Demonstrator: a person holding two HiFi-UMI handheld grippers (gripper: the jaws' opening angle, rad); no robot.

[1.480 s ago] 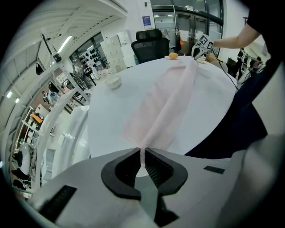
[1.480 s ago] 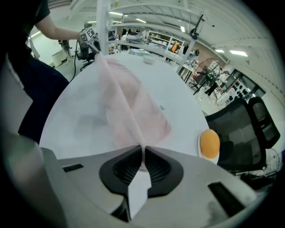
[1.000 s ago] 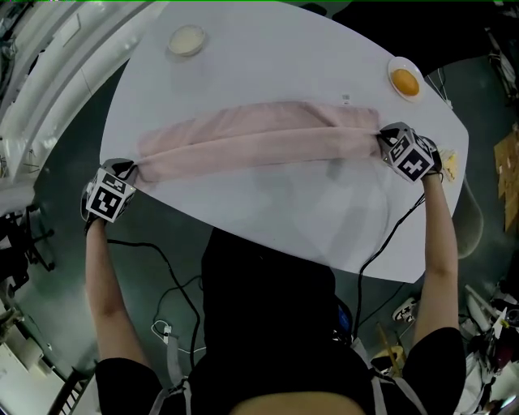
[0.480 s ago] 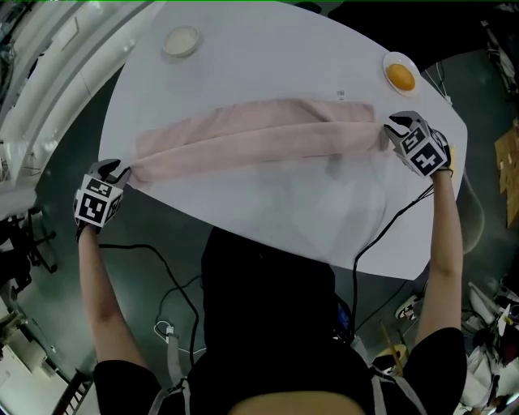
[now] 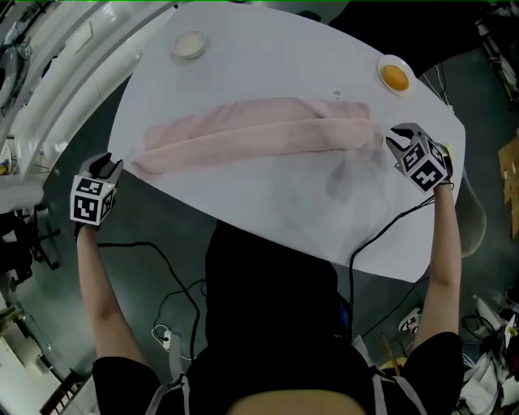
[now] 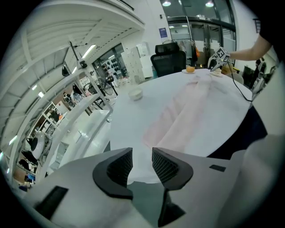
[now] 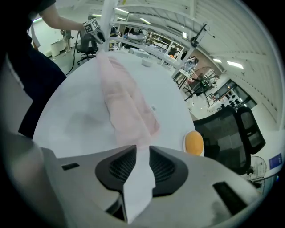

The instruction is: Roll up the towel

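A: How are your hands set?
B: Your left gripper (image 5: 108,167) and right gripper (image 5: 397,134) point steeply down, jaws just opened, empty.
A: And the towel?
B: The long pink cloth towel (image 5: 259,134) lies between them on the white round table (image 5: 268,73).

Ahead of my left gripper (image 6: 141,155) the white round table (image 6: 147,111) stretches toward a black office chair (image 6: 168,60) and glass partitions (image 6: 200,26) under ceiling spotlights (image 6: 209,4). Up to its left, white beams (image 6: 67,26) and strip lights (image 6: 90,50) lead into a cluttered workshop. Above my right gripper (image 7: 142,153) more strip lights (image 7: 231,64) cross a white ceiling. Beneath both lies a dark grey floor (image 5: 162,231) with black cables (image 5: 174,300).
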